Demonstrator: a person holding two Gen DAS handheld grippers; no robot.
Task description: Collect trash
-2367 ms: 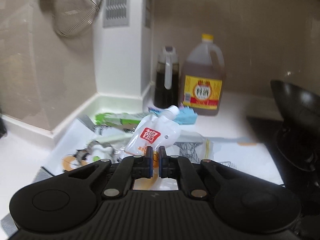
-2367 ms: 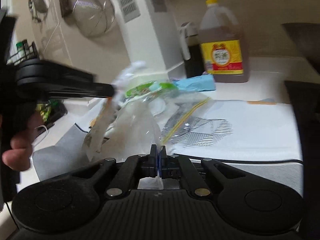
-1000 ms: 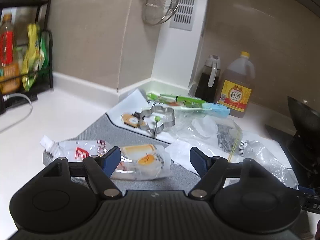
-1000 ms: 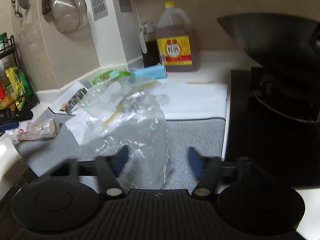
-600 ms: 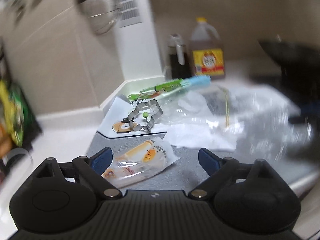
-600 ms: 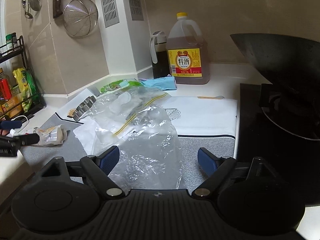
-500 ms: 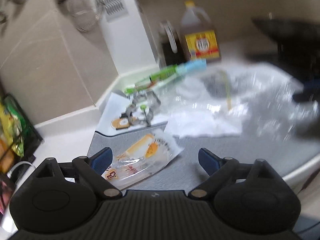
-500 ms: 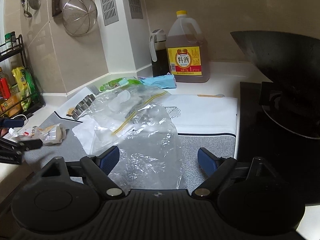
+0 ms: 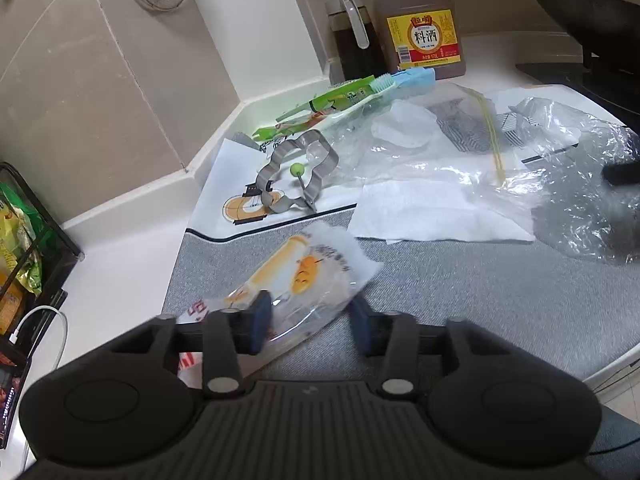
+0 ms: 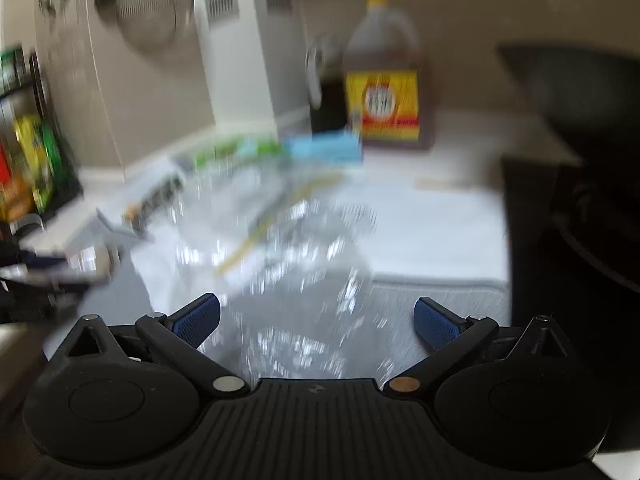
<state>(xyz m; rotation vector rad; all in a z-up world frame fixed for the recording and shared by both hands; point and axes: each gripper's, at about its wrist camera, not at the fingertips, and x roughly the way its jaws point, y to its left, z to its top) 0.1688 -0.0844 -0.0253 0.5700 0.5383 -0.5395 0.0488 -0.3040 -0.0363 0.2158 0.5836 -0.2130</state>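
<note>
A flat white pouch (image 9: 304,268) with yellow and orange print lies on the grey mat (image 9: 460,288). My left gripper (image 9: 311,324) is low over its near end. Its jaws are closing with the pouch between them, the left pad over the pouch and the right pad at its edge. A crumpled clear plastic bag (image 9: 580,184) lies at the right of the mat. In the blurred right wrist view that bag (image 10: 304,248) lies under and beyond my right gripper (image 10: 316,322). Its jaws are opening wide and grip nothing.
A white paper sheet (image 9: 420,216), a metal flower-shaped ring (image 9: 296,172) and a green wrapper (image 9: 332,104) lie behind the pouch. A cooking wine jug (image 9: 424,28) and a dark bottle (image 9: 352,36) stand by the wall. A wok (image 9: 592,16) is at the right, a rack (image 9: 24,240) at the left.
The left gripper let the pouch go onto the mat, rolled, came down over it, and its jaws have now narrowed around it. The right gripper released the clear bag, spread wider and shifted, blurring its view.
</note>
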